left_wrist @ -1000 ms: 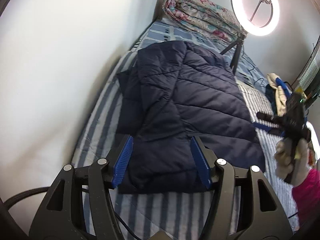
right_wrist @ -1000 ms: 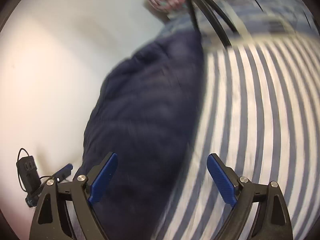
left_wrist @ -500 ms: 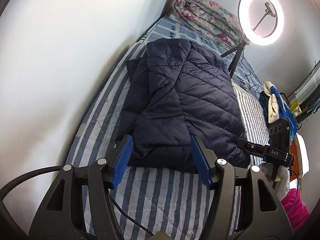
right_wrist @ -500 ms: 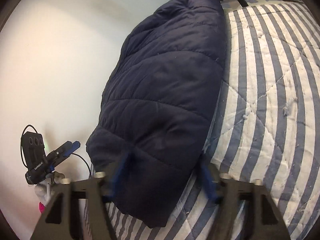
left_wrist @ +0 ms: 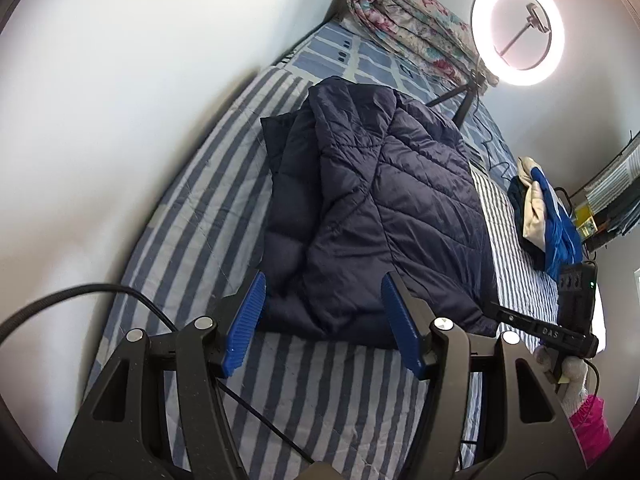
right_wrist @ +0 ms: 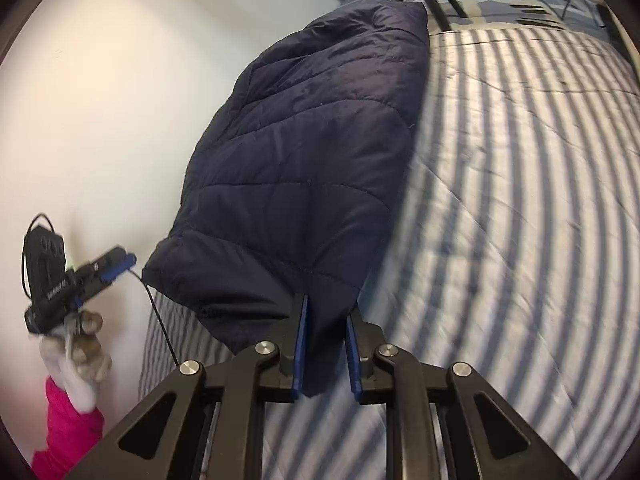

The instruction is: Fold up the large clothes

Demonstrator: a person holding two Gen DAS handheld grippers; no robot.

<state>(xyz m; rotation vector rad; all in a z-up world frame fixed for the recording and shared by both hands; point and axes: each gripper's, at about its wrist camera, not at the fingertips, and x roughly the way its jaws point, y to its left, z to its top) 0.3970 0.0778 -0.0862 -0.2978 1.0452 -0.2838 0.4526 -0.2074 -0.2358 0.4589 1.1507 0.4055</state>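
Note:
A navy quilted jacket [left_wrist: 384, 208] lies folded lengthwise on the striped bed [left_wrist: 192, 220]. My left gripper [left_wrist: 322, 324] hovers open just short of the jacket's near hem, with nothing between its pads. In the right wrist view the jacket [right_wrist: 304, 152] fills the centre. My right gripper [right_wrist: 325, 344] has its jaws closing on the jacket's near corner, and the dark fabric fills the narrow gap between the blue pads. The left gripper [right_wrist: 120, 264] shows at the far left, held by a gloved hand [right_wrist: 80, 364] in a pink sleeve.
A white wall [left_wrist: 120, 80] runs along the bed's left side. A lit ring light [left_wrist: 518, 30] on a tripod and a rolled floral quilt [left_wrist: 404, 28] stand at the bed's far end. A pile of clothes [left_wrist: 544, 216] lies at the right edge. A black cable [left_wrist: 100, 292] trails at the left.
The right jaws went from wide open to nearly together around the jacket's near corner. The left gripper drew back from the jacket, so more striped bed shows in front of it.

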